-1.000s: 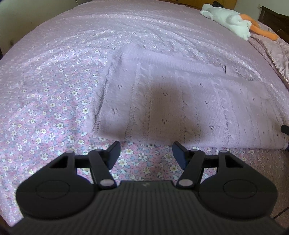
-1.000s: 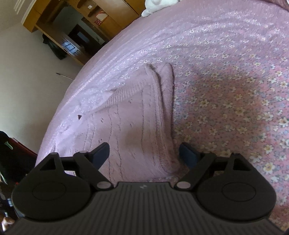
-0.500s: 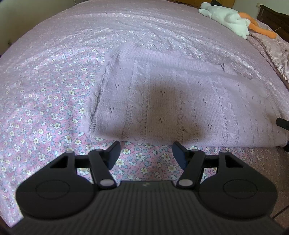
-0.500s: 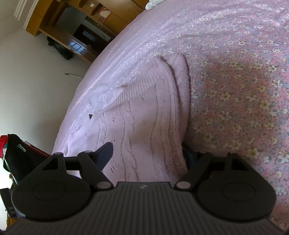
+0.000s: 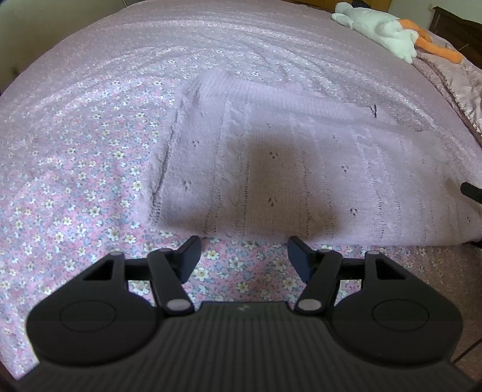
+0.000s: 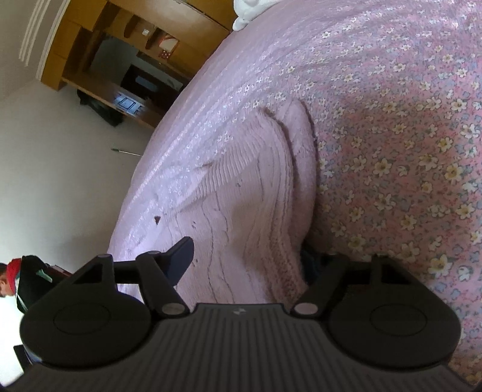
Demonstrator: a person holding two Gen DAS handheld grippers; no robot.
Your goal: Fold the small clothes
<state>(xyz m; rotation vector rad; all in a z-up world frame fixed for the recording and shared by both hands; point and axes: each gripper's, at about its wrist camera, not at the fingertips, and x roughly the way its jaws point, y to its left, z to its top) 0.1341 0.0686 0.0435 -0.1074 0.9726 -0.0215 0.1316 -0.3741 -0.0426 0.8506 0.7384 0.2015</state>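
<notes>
Left tool point(image 5: 243, 256) apart; right tool point(image 6: 245, 262) apart, straddling knit garment point(image 6: 256, 193) edge.

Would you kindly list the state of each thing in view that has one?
Left tool: open, empty, short of the garment's near edge.
Right tool: open, straddling the garment's edge, one finger beneath.
Knit garment: folded, lying flat on the bed.
Plush toy: lying on the bed.

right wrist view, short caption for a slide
Open right gripper straddling the edge of a lilac knit on a floral bedspread.
</notes>
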